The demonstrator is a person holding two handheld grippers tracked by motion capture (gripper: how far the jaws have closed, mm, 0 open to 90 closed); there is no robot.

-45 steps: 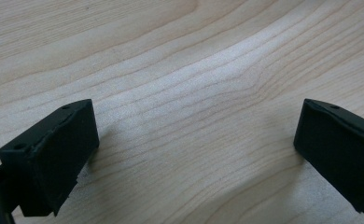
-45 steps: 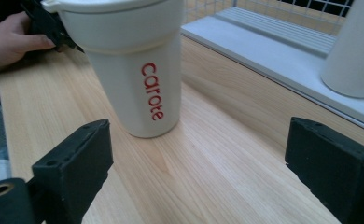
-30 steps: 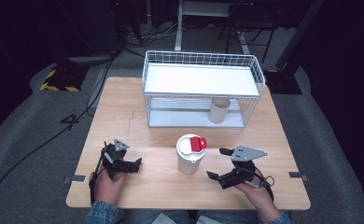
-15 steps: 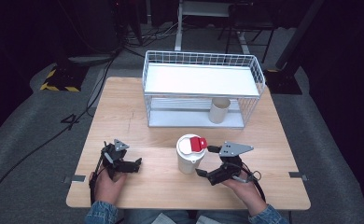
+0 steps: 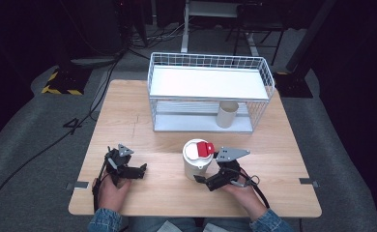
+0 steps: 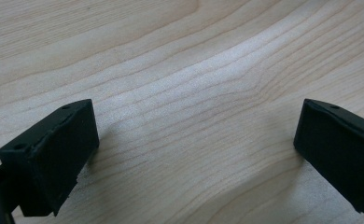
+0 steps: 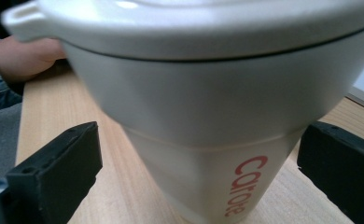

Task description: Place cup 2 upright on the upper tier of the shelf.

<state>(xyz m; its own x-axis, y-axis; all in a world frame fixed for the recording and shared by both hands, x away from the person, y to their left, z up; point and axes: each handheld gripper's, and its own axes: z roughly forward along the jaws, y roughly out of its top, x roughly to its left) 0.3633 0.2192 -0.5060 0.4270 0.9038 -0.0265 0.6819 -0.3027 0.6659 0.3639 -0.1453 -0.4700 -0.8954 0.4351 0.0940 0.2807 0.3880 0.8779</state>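
Desk (image 5: 143,125): light wood, seen from above; grey floor (image 5: 27,145) around it, a black cable (image 5: 36,154) trailing over the floor at the left.

Left tongs (image 5: 137,171): near the desk's front left, held in the person's left hand (image 5: 110,189). Black body with a grey plate on top. In the left gripper view the jaws stand wide apart over bare wood grain, nothing between them; the left tongs (image 6: 194,154) lie low over the desk.

Cup (image 5: 196,158): white, tapered toward the base, upright on the desk in front of the middle, with a white lid and a red tab on top. In the right gripper view the cup (image 7: 203,140) is very close and partly blurred; red lettering runs up its side, and the lid's rim overhangs the wall.

Right tongs (image 5: 203,181): just right of the cup, held in the right hand (image 5: 242,193). Jaws open, one on each side of the cup's lower part; in the right gripper view the right tongs (image 7: 199,172) are not touching the cup.

Rack (image 5: 208,94): white wire rack at the desk's back, with a white shelf on top.

Tube (image 5: 226,114): beige, upright under the shelf, toward the right.
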